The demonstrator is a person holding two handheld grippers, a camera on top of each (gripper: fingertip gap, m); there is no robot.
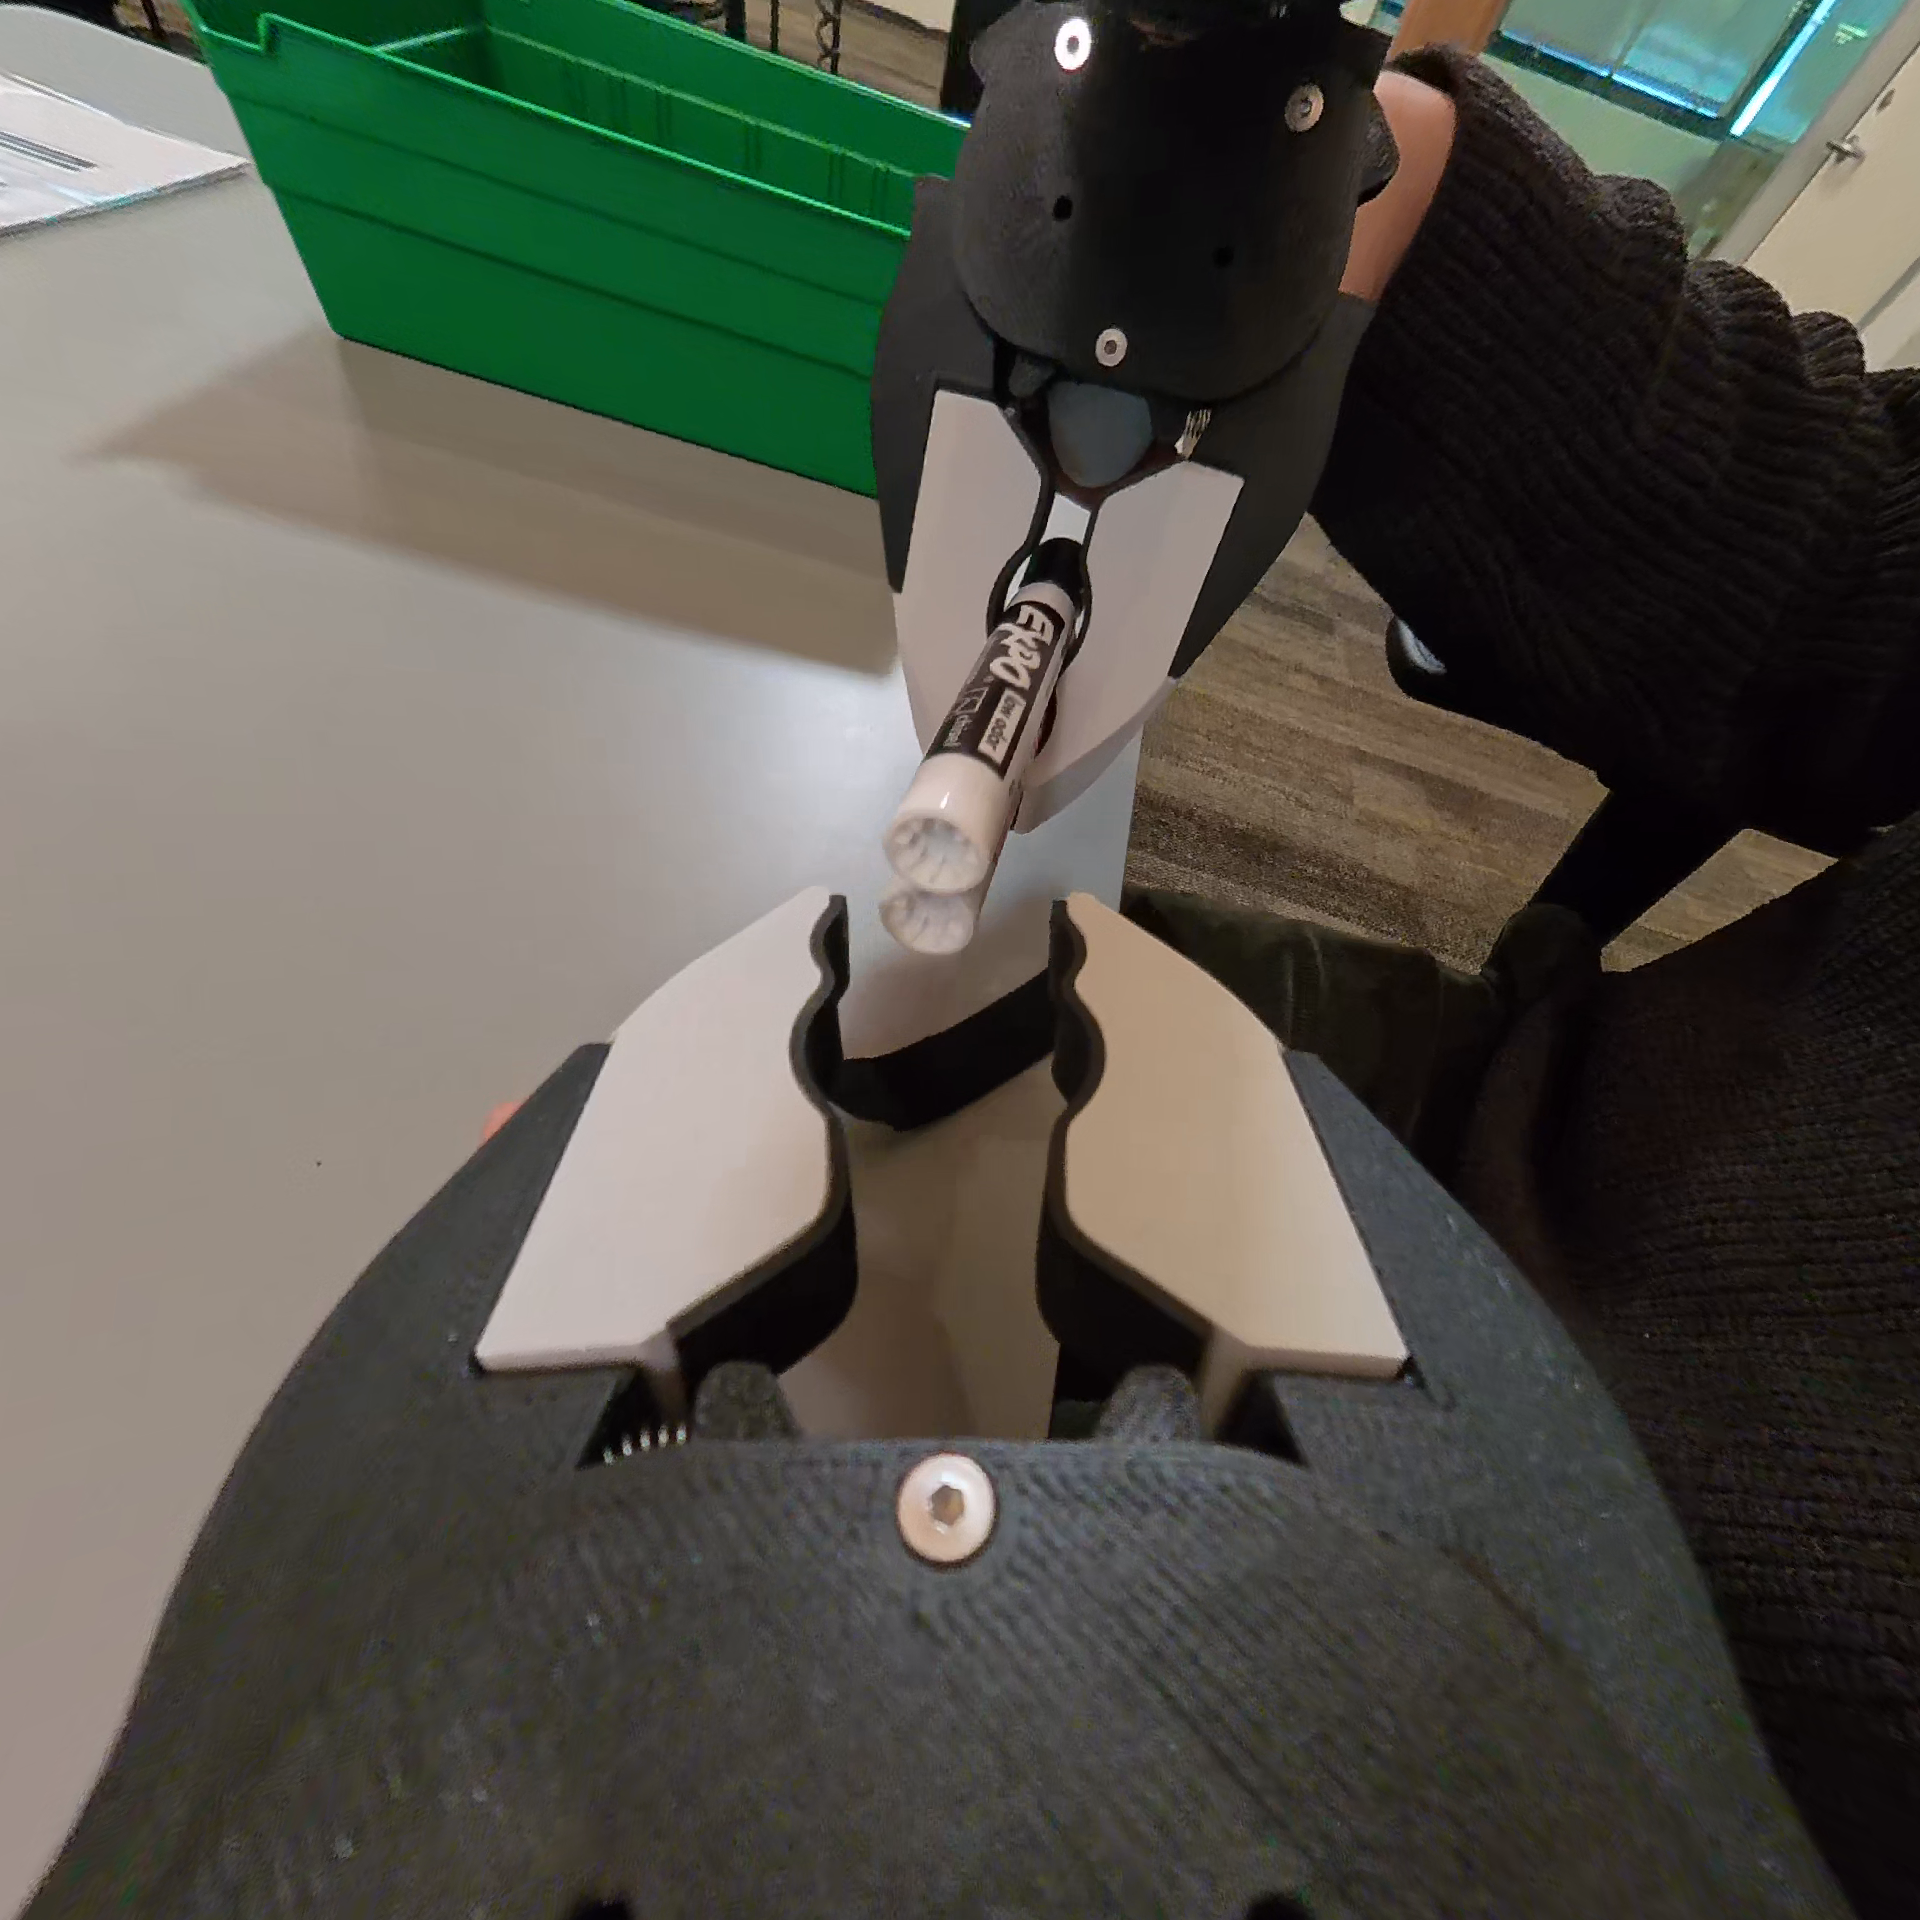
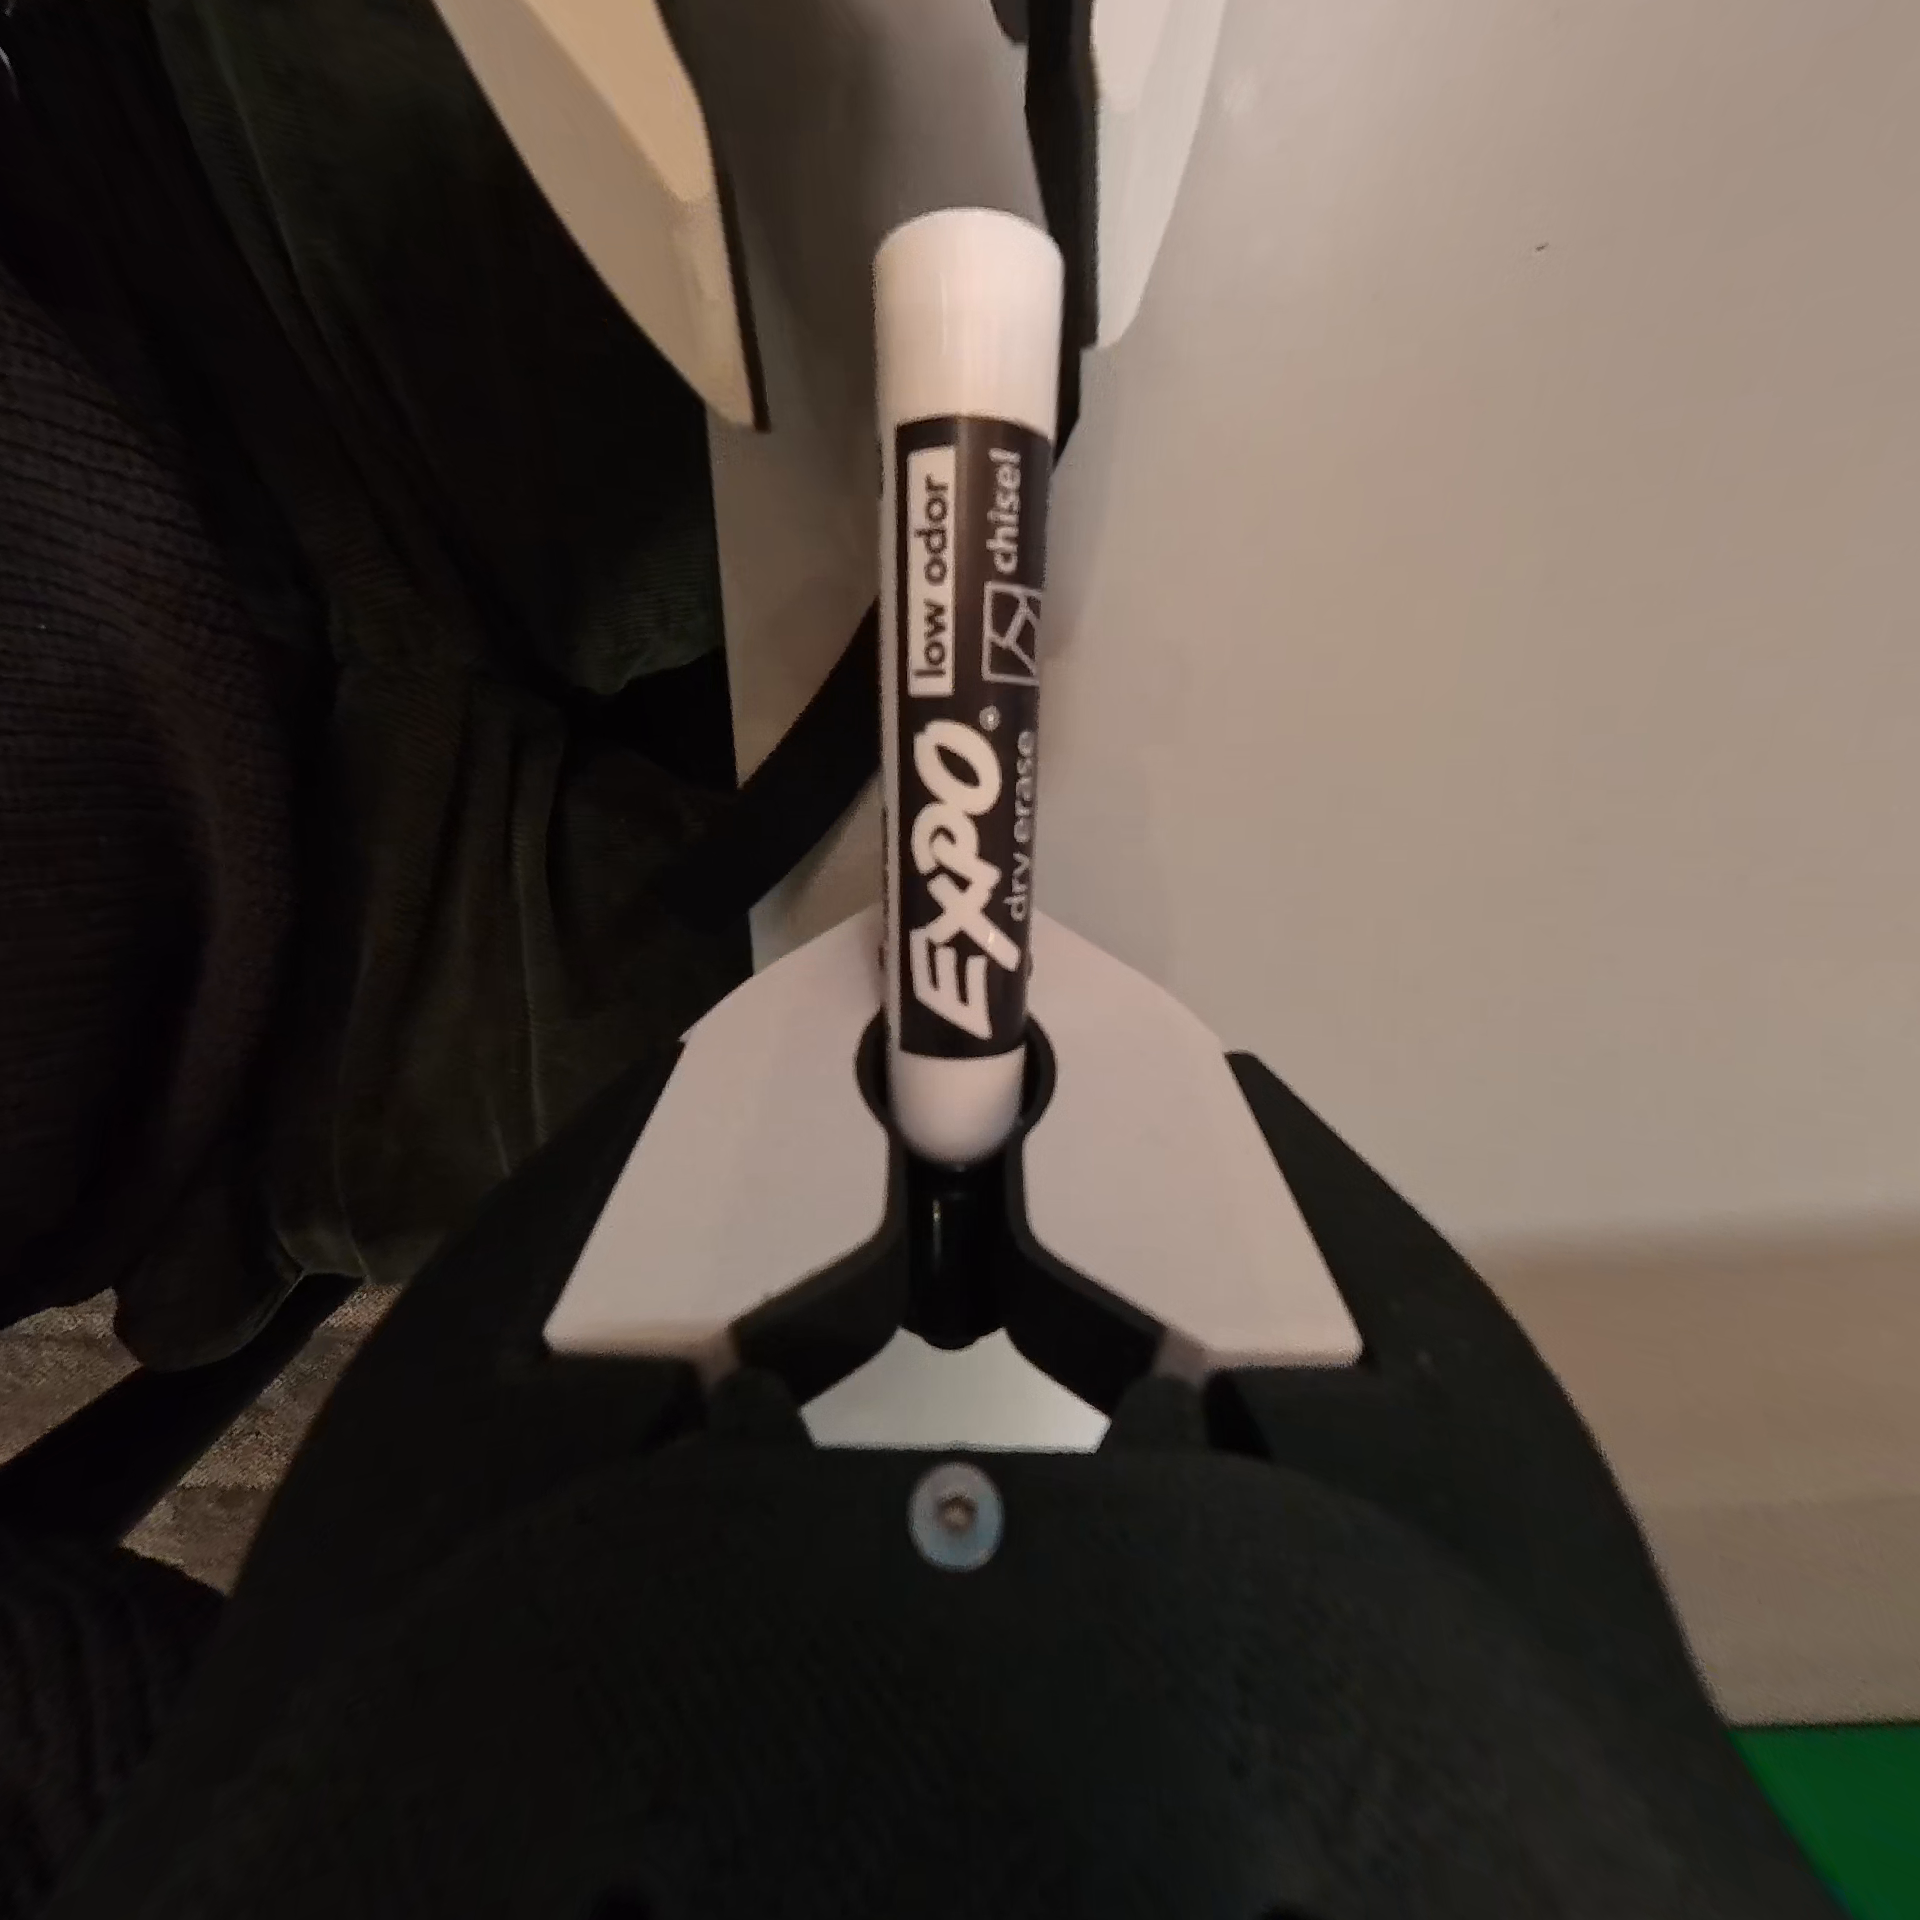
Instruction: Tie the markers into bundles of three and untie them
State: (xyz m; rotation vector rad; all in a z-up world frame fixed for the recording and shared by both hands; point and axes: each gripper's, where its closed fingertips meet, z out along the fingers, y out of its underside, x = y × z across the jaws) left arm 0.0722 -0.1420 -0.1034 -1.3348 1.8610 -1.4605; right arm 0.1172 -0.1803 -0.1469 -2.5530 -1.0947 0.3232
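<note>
Pinching the markers point(image 1: 961, 790) at frame centre, the right gripper point(image 1: 1049, 665) points them at the left gripper point(image 1: 948, 966), spread below. Green bin point(image 1: 540, 229) upper left on surface point(image 1: 312, 727).

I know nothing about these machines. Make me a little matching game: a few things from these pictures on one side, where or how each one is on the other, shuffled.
Things:
1. left tongs
2. right tongs
3. green bin
4. paper

States:
A. standing on the table, far side
B. lying flat at the table's far left edge
C. open, holding nothing
D. shut on markers

Pairs: 1-C, 2-D, 3-A, 4-B
</note>
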